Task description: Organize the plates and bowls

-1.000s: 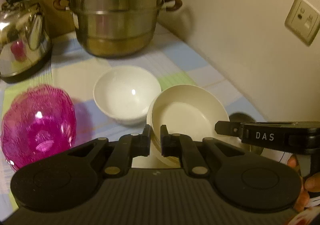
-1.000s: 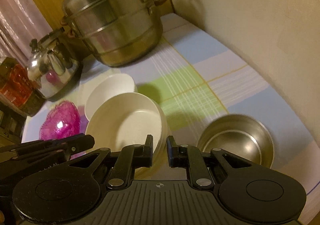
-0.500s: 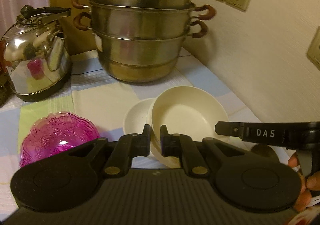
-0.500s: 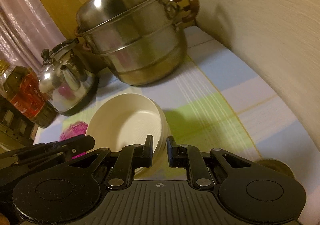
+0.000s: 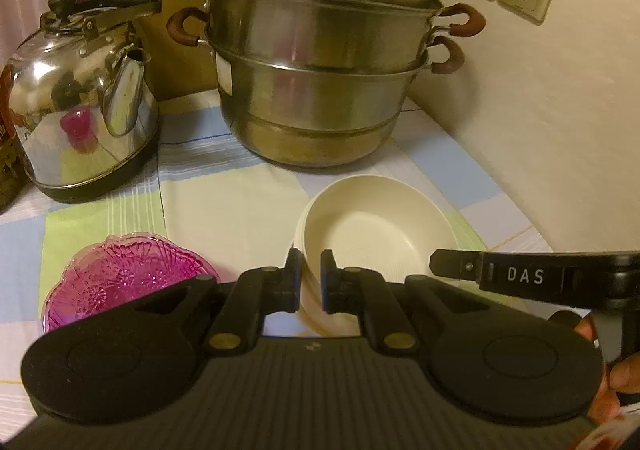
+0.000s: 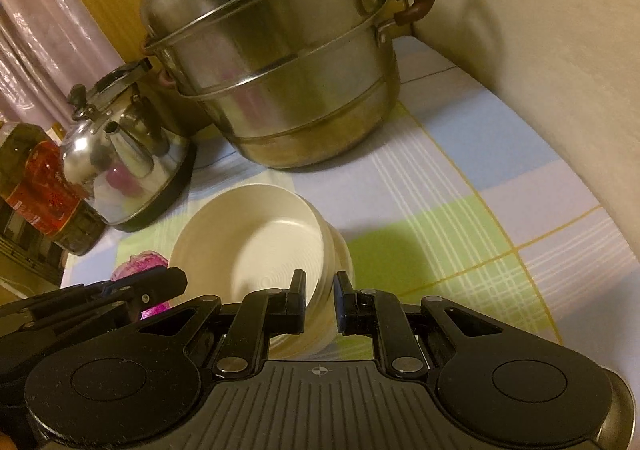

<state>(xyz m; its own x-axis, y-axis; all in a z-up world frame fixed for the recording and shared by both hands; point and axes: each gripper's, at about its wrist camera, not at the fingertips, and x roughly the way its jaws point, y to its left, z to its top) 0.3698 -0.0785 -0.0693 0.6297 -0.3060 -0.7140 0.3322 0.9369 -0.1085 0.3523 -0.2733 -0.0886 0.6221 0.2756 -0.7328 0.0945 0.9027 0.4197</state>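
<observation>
The cream bowls [image 5: 376, 226] show fine concentric ridges inside. A magenta glass dish [image 5: 120, 282] carries a cut floral pattern. The desk [image 5: 224, 201] wears a blue, green and white checked cloth. The steamer pot [image 5: 320, 81] is silver with brown handles; the kettle [image 5: 80, 109] is chrome with black trim.

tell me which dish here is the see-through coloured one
The pink glass bowl, on the cloth left of the left claw. The cream plates gripped by both claws are opaque and plain.

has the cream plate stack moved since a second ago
Yes. The cream plate stack, gripped by both grippers, has been carried toward the steamer pot and now hides the white bowl.
</observation>
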